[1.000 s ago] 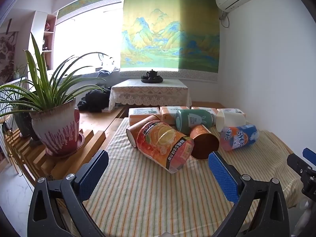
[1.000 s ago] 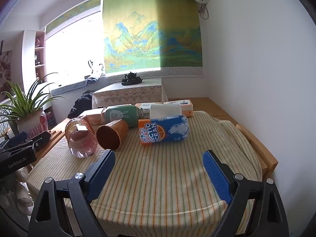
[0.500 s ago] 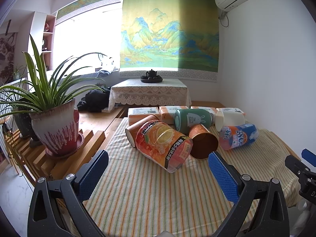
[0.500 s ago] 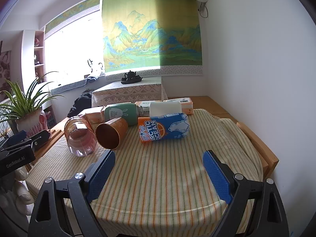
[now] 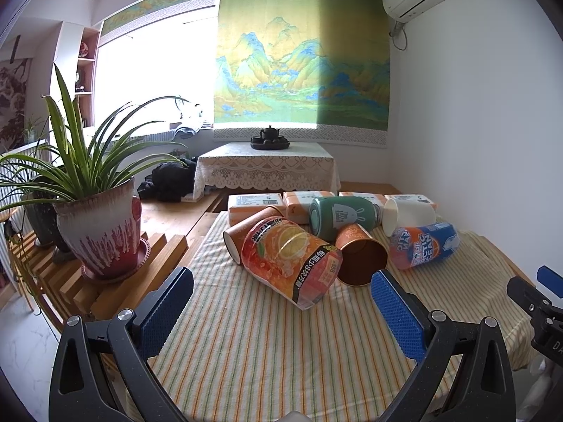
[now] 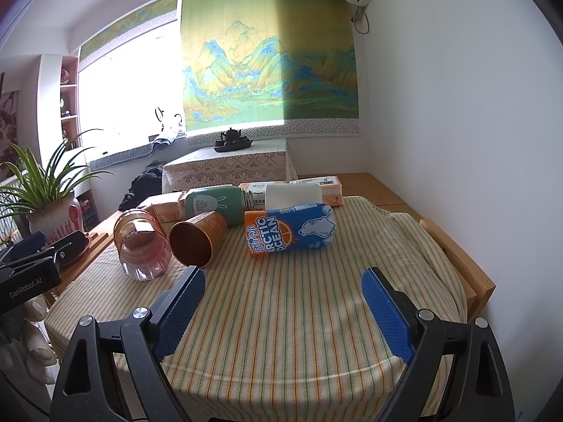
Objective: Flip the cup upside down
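Observation:
Several cups lie on their sides on the striped tablecloth [image 5: 267, 344]. A clear cup with an orange fruit label [image 5: 292, 263] lies nearest my left gripper [image 5: 281, 311], which is open and empty just in front of it. A brown paper cup [image 5: 362, 255] lies beside it, open mouth toward me. A blue and orange Arctic Ocean cup [image 6: 290, 234] lies ahead of my right gripper [image 6: 283, 306], which is open and empty. A green rabbit cup [image 6: 214, 204] and a white cup [image 6: 293, 195] lie behind. The clear cup [image 6: 142, 246] and the brown cup [image 6: 197, 239] show at left.
Tissue packs [image 5: 255, 204] line the table's far edge. A potted spider plant [image 5: 95, 218] stands on a slatted wooden stand left of the table. The white wall [image 6: 475, 140] is close on the right. A lace-covered low table with a teapot [image 5: 269, 137] stands behind.
Both grippers have drifted slightly; the cups sit a touch higher in both views. No cup has moved. Both grippers stay open.

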`<act>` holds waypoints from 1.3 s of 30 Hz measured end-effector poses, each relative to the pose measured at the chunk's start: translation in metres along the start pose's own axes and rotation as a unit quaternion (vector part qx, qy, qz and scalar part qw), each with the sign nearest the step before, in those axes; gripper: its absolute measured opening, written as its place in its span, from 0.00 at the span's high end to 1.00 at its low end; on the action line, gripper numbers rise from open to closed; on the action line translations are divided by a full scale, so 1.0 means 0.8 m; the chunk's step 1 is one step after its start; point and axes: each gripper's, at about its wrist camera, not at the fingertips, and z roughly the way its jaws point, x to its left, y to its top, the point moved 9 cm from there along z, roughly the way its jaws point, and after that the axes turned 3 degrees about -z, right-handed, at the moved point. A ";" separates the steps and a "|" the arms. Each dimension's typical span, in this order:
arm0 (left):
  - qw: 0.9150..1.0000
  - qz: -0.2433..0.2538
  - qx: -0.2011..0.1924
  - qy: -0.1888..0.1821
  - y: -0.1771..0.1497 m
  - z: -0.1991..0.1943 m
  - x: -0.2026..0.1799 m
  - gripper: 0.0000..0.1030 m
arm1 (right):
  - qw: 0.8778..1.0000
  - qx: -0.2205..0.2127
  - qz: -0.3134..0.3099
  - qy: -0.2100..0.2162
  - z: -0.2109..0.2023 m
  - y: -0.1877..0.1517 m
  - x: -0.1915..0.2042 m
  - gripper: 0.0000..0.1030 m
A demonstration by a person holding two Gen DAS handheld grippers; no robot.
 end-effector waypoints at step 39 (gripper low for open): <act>1.000 0.003 -0.022 -0.006 0.007 -0.010 -0.002 0.01 | 1.000 -0.014 -0.003 0.004 0.001 0.011 0.012 0.12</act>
